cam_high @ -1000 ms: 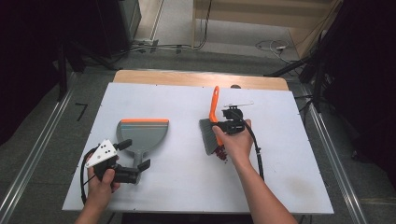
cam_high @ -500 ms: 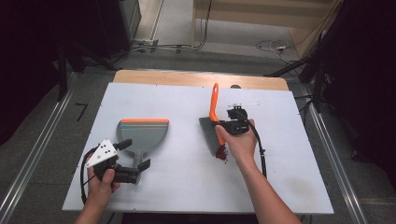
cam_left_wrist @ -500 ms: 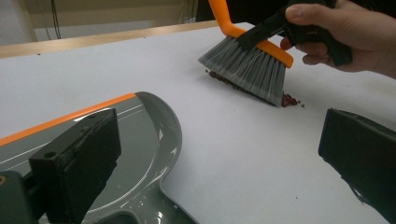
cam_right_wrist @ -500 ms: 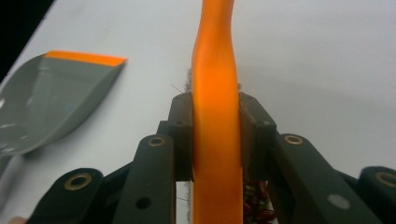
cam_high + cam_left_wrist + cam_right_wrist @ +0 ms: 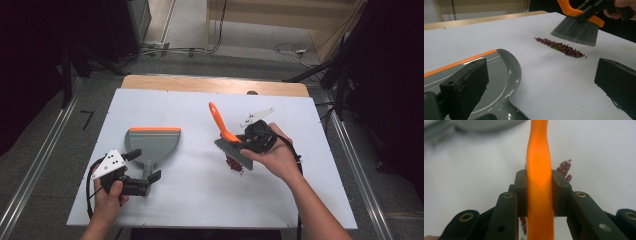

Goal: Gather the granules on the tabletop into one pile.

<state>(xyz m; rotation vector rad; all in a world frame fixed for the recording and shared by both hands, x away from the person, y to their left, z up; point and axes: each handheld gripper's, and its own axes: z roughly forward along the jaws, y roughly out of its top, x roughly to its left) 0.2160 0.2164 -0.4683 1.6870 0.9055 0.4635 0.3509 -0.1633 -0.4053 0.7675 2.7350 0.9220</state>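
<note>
1. High view: fixed above the person's side of the table [image 5: 200, 200]; faces forward and down; far enough to take in the whole tabletop.
2. Left gripper view: low over the tabletop; faces across it; dustpan [image 5: 499, 75] lower left, beans [image 5: 560, 47] and brush [image 5: 576, 30] upper right.
3. Right gripper view: very near, along the jaws; orange brush handle at centre frame; shares beans with both other views.

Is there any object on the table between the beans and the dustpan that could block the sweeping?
Nothing visible does. Between the beans and the dustpan lies only bare white table. The brush, held by the right gripper, hangs over the beans.
</note>
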